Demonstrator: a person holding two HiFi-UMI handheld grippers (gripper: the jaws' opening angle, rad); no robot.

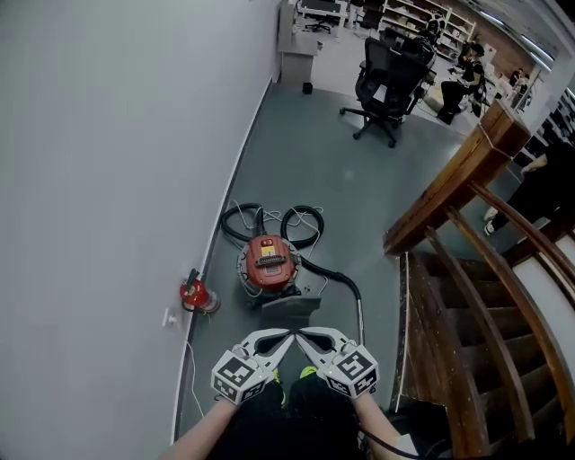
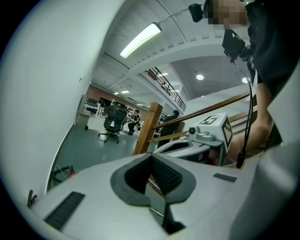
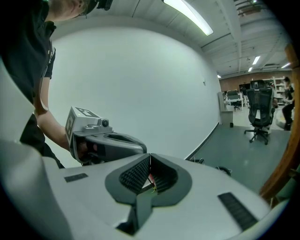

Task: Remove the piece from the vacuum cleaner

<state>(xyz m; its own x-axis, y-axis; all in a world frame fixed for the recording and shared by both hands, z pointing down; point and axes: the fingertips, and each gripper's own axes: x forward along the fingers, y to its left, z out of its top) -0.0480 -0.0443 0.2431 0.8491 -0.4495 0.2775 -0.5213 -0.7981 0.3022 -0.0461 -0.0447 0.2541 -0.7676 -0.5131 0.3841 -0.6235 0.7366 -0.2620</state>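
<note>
Here, left gripper (image 1: 287, 338) and right gripper (image 1: 302, 336) closed, empty, red vacuum cleaner (image 1: 269, 262) ahead

Ahead of you a grey floor (image 1: 314, 189) runs along a plain white wall (image 1: 108, 162) at its left edge. At its right edge a wooden stair rail (image 1: 467, 157) slants above dark steps (image 1: 458, 314). Toward the floor's far end you have a black office chair (image 1: 384, 76), a grey cabinet (image 1: 298, 49) by the wall, and shelves (image 1: 422, 13) behind. A strip light (image 2: 140, 40) glows on the ceiling.
</note>
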